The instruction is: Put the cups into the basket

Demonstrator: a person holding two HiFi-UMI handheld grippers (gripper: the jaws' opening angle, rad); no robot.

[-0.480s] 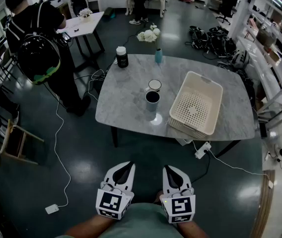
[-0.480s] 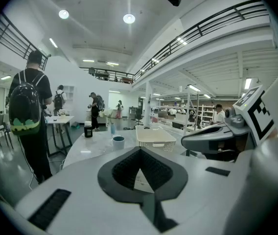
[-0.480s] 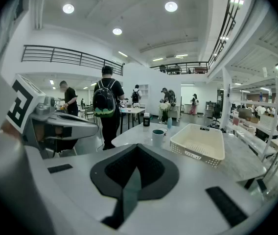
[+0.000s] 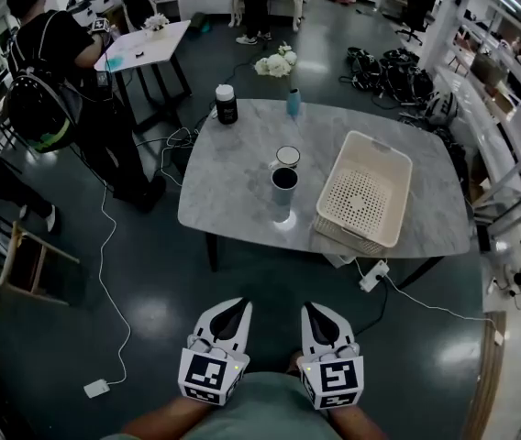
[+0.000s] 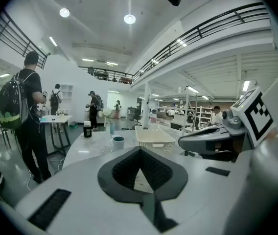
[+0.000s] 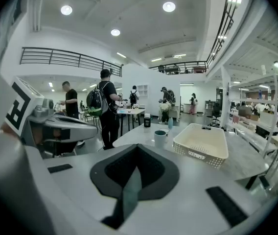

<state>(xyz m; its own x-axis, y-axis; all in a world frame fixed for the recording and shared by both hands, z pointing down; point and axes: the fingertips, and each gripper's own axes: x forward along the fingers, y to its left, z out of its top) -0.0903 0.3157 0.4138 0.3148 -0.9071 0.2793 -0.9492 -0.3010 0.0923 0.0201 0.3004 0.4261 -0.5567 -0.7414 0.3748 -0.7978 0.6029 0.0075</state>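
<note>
Both grippers sit close in front of my torso, over dark floor, well short of the table. Left gripper [image 4: 233,308]: jaws clenched, tips together, nothing between them. Right gripper [image 4: 316,312]: same, jaws pressed together, nothing between them. They sit side by side, both pointing toward the table and slightly down. On the floor between me and the table there's a power strip [image 4: 373,278] with a white cable running off right, near the table's front right leg. A small white adapter [image 4: 96,386] lies off to my left on another cable. Marble table [image 4: 233,181] is straight ahead. Both cups stand on the tabletop near its middle, outside the basket and just left of it. The dark cup [image 4: 282,183] is the nearer one, upright. The white cup [image 4: 286,158] with the dark rim is right behind it, upright; can't tell if the two touch. The cream perforated basket [image 4: 332,180] sits on the right half of the table, its near end at the front edge. At the far edge are a dark jar with a white lid [image 4: 226,104] and a teal bottle [image 4: 293,103], set apart. Past the table there are white flowers [image 4: 274,64] on the floor. Far left, a person with a backpack [image 4: 54,71] stands beside a white side table [image 4: 141,46].
</note>
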